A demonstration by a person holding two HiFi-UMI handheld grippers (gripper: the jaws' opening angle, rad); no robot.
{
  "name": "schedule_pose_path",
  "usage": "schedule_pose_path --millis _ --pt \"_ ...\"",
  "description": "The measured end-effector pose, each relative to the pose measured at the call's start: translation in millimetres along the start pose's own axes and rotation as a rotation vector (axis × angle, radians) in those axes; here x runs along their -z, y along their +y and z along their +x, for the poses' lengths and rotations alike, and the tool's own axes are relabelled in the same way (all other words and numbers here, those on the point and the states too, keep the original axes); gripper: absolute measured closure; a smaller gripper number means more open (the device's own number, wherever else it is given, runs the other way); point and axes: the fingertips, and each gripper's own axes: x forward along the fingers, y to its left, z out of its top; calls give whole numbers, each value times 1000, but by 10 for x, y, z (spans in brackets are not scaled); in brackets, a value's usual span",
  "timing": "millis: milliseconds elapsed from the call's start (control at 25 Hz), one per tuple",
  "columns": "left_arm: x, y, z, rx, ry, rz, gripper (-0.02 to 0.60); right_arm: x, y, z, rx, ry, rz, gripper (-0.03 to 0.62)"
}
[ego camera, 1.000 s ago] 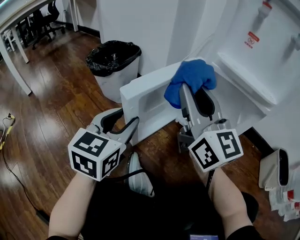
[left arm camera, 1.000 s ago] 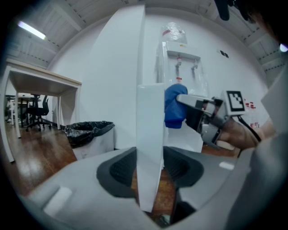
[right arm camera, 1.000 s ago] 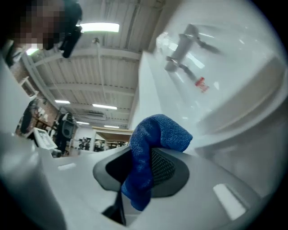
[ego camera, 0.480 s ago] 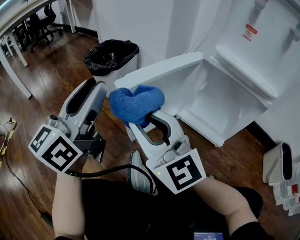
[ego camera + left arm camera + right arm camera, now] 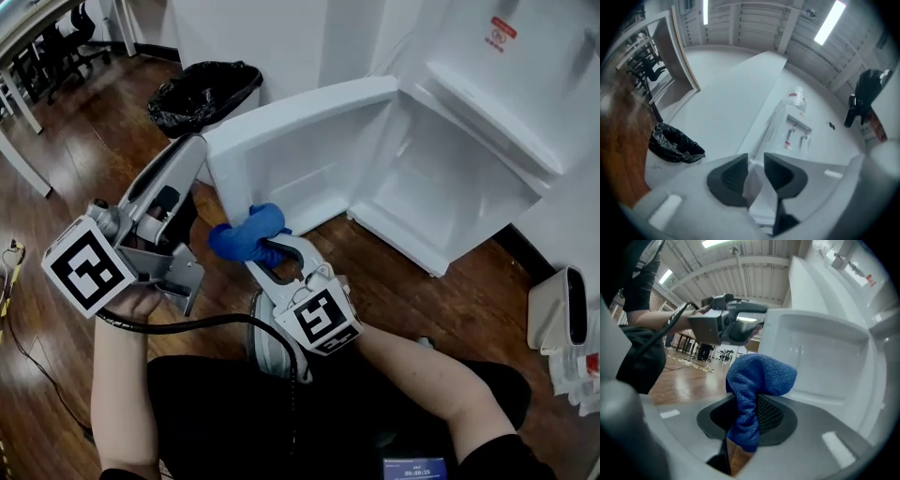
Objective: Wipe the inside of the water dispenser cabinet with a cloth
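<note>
A tall white water dispenser (image 5: 506, 84) fills the far right of the head view, standing on a dark wood floor (image 5: 75, 216). Its lower cabinet (image 5: 441, 187) is open, a bare white box with nothing inside. The cabinet door (image 5: 300, 159) is swung out to the left, its moulded inner face turned toward us. Far left of the door stands a bin lined with a black bag (image 5: 202, 94).

We hold the left gripper (image 5: 194, 155) at the door's left, free edge. Its jaws have just been closing, and they now pinch a thin white sliver that we take to be that edge.

The right gripper (image 5: 269, 251) sits low and near us, just in front of the door's bottom edge. Its jaws are clamped on a blue cloth (image 5: 242, 239), which bunches over the tips. The cloth is outside the cabinet and touches no white surface that we can see.

We judge this to be a pause between wiping passes, with the door being steadied. The next move calls for carrying the cloth right and away from us into the cabinet, pressing it flat on a wall or the floor panel, while the left hand keeps the door wide.
</note>
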Motion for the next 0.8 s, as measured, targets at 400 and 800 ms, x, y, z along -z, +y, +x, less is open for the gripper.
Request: schedule_pose_path --millis 400,800 --pt "5 -28 -23 -15 -54 -3 474 1388 -58 138 -40 334 -73 487" --pt "-10 35 11 -47 -85 -14 483 1787 -1301 -293 291 459 123 487"
